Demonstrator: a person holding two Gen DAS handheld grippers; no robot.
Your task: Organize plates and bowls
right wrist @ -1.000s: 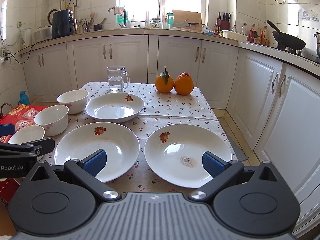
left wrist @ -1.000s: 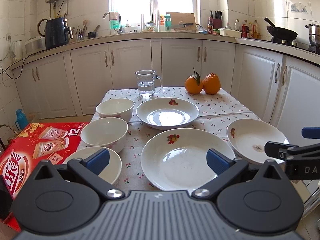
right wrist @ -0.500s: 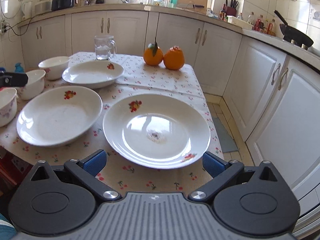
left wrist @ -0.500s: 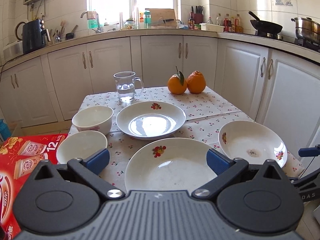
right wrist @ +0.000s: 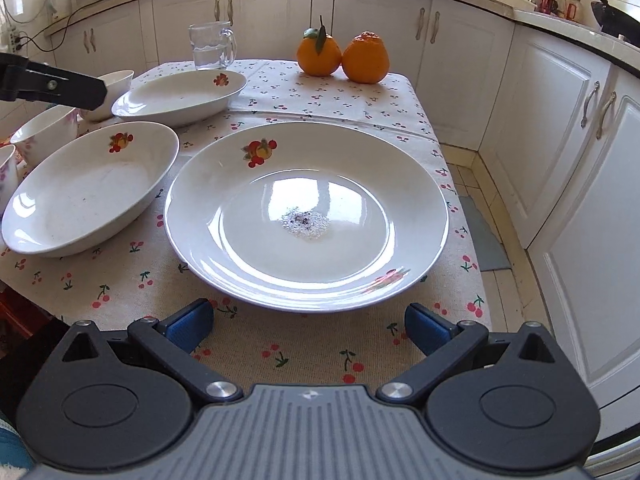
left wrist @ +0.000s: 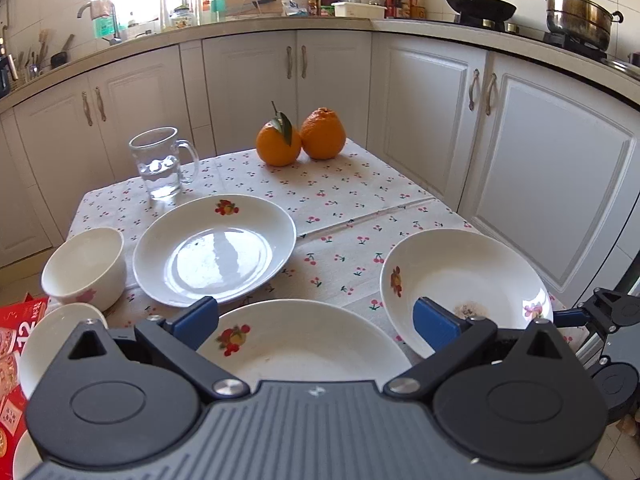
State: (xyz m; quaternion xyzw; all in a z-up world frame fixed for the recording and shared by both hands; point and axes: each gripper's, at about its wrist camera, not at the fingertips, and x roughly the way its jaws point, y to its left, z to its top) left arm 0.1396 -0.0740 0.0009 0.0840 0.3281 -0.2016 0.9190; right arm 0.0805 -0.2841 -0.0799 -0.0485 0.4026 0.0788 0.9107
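Three white deep plates with fruit prints lie on the cherry-print tablecloth. In the left wrist view the near plate (left wrist: 304, 344) sits just beyond my open left gripper (left wrist: 316, 320), the far plate (left wrist: 216, 248) behind it, and the right plate (left wrist: 464, 280) with a small residue spot to the right. White bowls (left wrist: 84, 268) stand at the left. In the right wrist view my open right gripper (right wrist: 308, 326) hovers at the near rim of the right plate (right wrist: 306, 212), nothing between its fingers. The near plate (right wrist: 92, 188) lies to its left.
A glass mug of water (left wrist: 160, 164) and two oranges (left wrist: 300, 140) stand at the table's far end. A red carton (left wrist: 16, 344) lies left of the table. White cabinets (right wrist: 560, 128) close in on the right, with a strip of floor between.
Both grippers moved forward and lower toward the table. The right one now sits close to the right plate's near rim; the left one closed in on the near plate. Both stayed open.
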